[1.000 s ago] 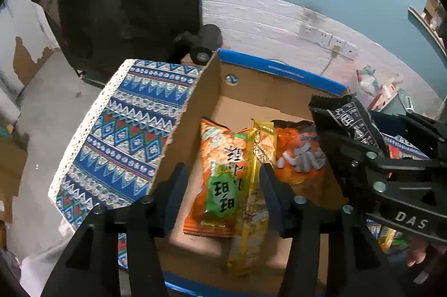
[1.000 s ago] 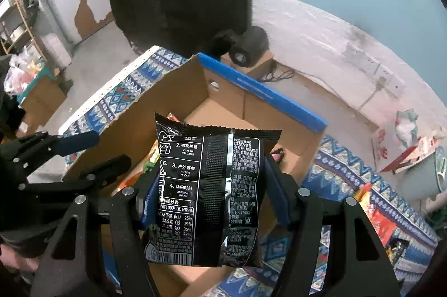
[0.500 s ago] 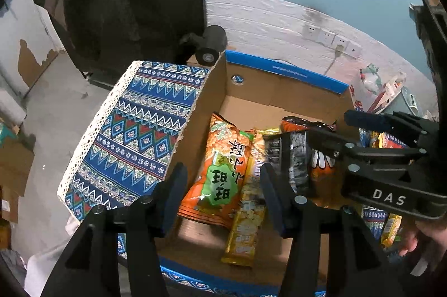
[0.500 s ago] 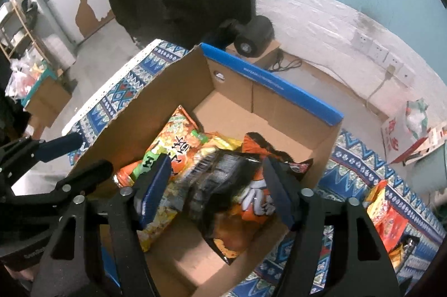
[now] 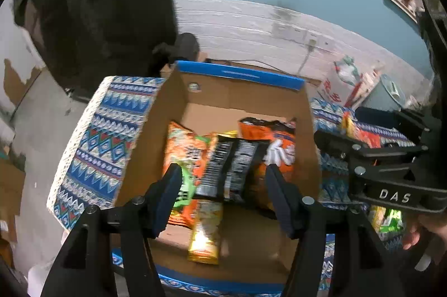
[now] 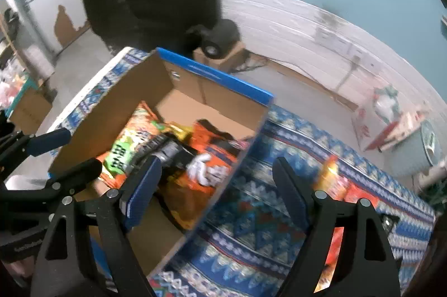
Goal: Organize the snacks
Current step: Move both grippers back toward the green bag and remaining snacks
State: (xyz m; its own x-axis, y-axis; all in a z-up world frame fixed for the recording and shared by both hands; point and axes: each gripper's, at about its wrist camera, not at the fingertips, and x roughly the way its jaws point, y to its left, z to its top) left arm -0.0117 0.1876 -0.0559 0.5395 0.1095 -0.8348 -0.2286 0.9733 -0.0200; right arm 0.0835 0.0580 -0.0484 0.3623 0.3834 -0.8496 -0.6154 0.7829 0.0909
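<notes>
Both views are smeared by motion, so the print on the packets cannot be read and the loose snack packets [image 6: 332,179] beyond the right fingers are only orange and red blurs on the blue patterned cloth [image 6: 265,235] that covers the worktop. The dark shape behind the box is too blurred to name. The near wall of the open brown cardboard box with blue-edged flaps [image 5: 240,95] is cut off behind the left gripper's frame.

The left gripper [image 5: 223,199] has its fingers [image 5: 167,196] spread wide and bare, hovering above the box with nothing between them. Seen between and past them, the black foil snack bag with white print [image 5: 229,171] lies flat inside the box, on top of the orange packet with a green label [image 5: 185,165] toward the left finger, the orange packet with white shapes [image 5: 276,154] toward the right finger, and the long yellow packet [image 5: 205,235] whose near end sticks out under it.

The right gripper [image 6: 215,185] is likewise released and wide apart (it grips nothing). Its left finger [image 6: 142,185] hangs over the box's corner, while its right finger is over the cloth outside the box, with the loose packets just beyond its tip.
</notes>
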